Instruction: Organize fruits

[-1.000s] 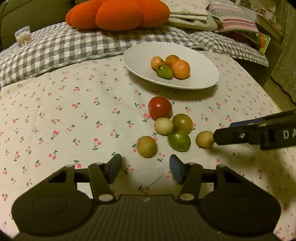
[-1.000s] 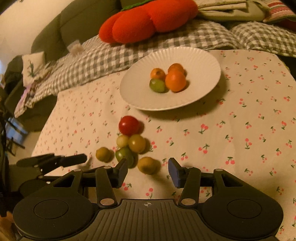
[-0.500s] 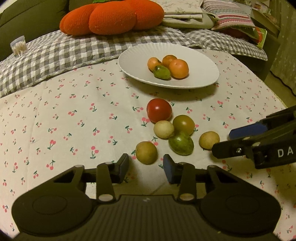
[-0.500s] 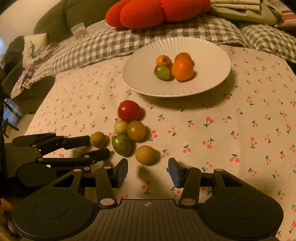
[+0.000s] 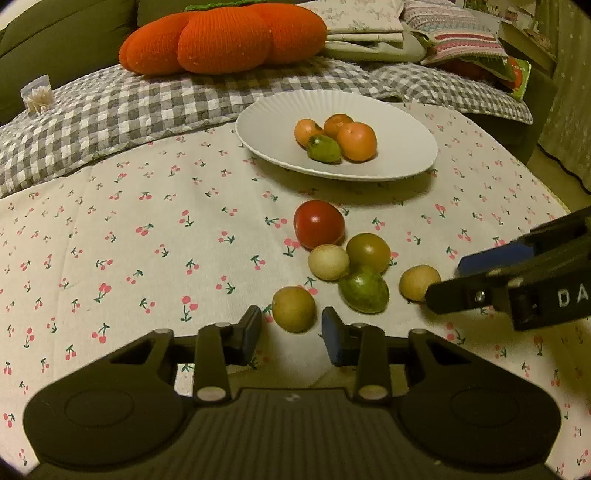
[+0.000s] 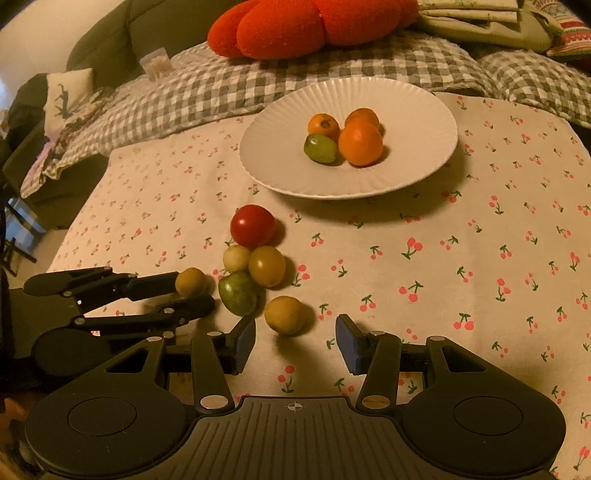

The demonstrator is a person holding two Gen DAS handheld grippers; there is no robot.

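Note:
My left gripper [image 5: 291,334] has its jaws closing around a yellow-green fruit [image 5: 293,309]; thin strips of cloth still show on both sides of it. The right wrist view shows the same fruit [image 6: 191,282] between the left gripper's fingers [image 6: 159,284]. My right gripper [image 6: 297,341] is open, with a yellow fruit [image 6: 285,314] just ahead of its tips, nearer the left finger. A red tomato [image 5: 319,224], a pale fruit [image 5: 328,262], an olive tomato [image 5: 368,252] and a green fruit [image 5: 364,293] lie clustered. The white plate [image 5: 406,122] holds three orange fruits and a green one.
The cherry-print tablecloth [image 5: 147,240] covers the table. Behind the plate lie a checked blanket [image 5: 147,99], an orange pumpkin cushion [image 5: 221,37] and folded cloths [image 5: 362,33]. The table drops off at the right edge [image 5: 546,184].
My left gripper has come forward to the yellow-green fruit and its jaws have narrowed around it. The right gripper has edged closer to the yellow fruit, its opening unchanged.

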